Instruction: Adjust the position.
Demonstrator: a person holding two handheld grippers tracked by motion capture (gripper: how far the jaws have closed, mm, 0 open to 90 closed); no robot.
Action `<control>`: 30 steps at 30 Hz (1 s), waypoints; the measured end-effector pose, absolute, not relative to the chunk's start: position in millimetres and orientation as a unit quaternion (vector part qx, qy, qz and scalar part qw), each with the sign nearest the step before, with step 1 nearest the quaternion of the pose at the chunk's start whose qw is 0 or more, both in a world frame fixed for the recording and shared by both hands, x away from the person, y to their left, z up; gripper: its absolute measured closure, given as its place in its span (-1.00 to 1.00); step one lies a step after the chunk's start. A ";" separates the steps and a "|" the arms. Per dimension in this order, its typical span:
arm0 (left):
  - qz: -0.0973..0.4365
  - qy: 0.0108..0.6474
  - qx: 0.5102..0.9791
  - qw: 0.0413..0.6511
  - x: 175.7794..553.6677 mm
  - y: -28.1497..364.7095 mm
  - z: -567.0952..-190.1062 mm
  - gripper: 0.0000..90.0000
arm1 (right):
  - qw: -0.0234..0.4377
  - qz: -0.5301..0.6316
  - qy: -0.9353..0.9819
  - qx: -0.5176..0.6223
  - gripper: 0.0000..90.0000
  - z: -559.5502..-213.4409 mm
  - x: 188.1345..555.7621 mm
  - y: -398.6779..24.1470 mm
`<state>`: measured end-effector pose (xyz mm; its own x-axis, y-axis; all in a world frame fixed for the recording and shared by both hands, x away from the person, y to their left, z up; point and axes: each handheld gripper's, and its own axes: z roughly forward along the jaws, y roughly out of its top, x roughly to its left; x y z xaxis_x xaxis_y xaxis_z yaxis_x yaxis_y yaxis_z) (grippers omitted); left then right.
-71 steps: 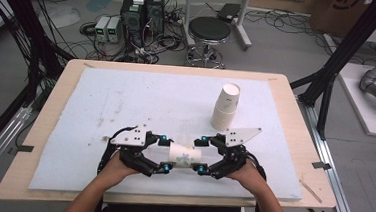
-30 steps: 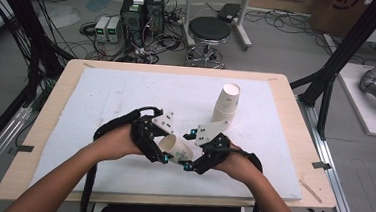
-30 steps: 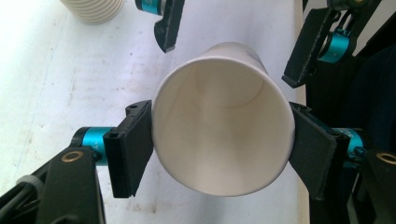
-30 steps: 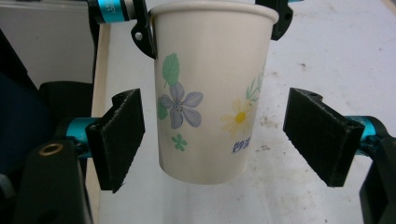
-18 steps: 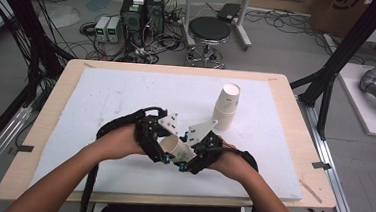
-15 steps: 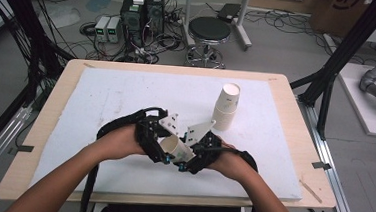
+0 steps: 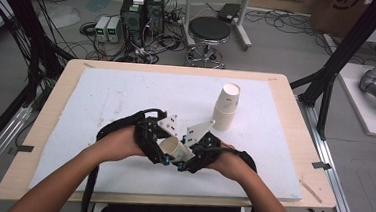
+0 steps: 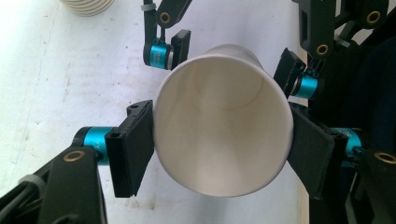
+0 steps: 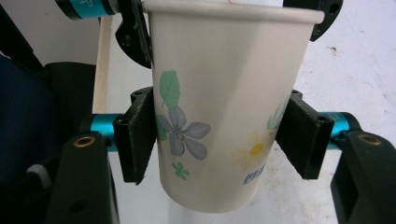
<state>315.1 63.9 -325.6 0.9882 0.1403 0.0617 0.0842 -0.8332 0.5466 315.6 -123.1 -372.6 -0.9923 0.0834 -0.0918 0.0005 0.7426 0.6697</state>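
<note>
1. Writing: we see blue lettering low on the paper cup (image 9: 229,107) in the right gripper view, partly cut off by the curve, so we can't read it. Print around it: a green leaf, a blue-violet flower, a yellow flower.
2. Cup location: held off the white mat (image 7: 126,96) near the table's front edge, between both hands, in the high view (image 7: 173,146).
3. Left gripper (image 8: 219,154): pads pressed on both sides of the cup near the rim. We look straight into the open mouth here; the inside is plain white.
4. Right gripper (image 9: 219,140): jaws squeeze the cup's lower body from both sides, pads touching the wall.
5. View differences: only the right gripper view gives us the printed outside; the left gripper view gives the interior plus the other gripper's pads farther along the cup body.
6. High view adds layout: left gripper (image 7: 154,143) and right gripper (image 7: 196,154) meet at the cup, grey plates angled up above them.
7. Surroundings: a stack of paper cups (image 7: 226,106) stands upright on the mat, beyond and right of the grippers, apart from them. Its base edge shows at the top of the left gripper view (image 8: 88,5).
8. Off the table: a stool (image 7: 208,35), computer boxes and cables on the floor behind.
</note>
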 end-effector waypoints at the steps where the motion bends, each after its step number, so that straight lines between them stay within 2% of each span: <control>1: 0.049 0.061 0.956 0.284 315.0 63.7 -325.7 -0.35 | 0.059 0.356 0.932 0.023 -0.21 -372.6 315.8 -123.0; 7: 0.054 0.055 0.955 0.288 316.0 64.1 -325.7 -0.38 | 0.062 0.356 0.932 0.025 -0.21 -372.8 316.0 -123.1; 9: 0.067 0.037 0.948 0.307 315.8 66.2 -324.6 -0.43 | 0.064 0.357 0.931 0.029 -0.21 -371.7 316.1 -124.6; 13: 0.071 0.041 0.933 0.351 317.1 74.2 -317.3 -0.59 | 0.067 0.348 0.935 0.030 -0.21 -373.8 316.3 -128.6; 16: 0.069 0.053 0.918 0.386 318.7 84.0 -312.0 -0.60 | 0.069 0.348 0.934 0.035 -0.21 -374.7 316.6 -132.6; 20: 0.063 0.084 0.889 0.446 318.7 102.8 -309.8 -0.60 | 0.071 0.352 0.932 0.048 -0.21 -377.1 317.8 -141.6; 25: 0.064 0.140 0.838 0.523 315.5 127.6 -326.4 -0.59 | 0.082 0.383 0.917 0.070 -0.22 -379.2 317.9 -161.2; 30: 0.078 0.196 0.804 0.555 313.2 147.5 -352.6 -0.60 | 0.089 0.435 0.890 0.098 -0.24 -383.6 316.7 -185.2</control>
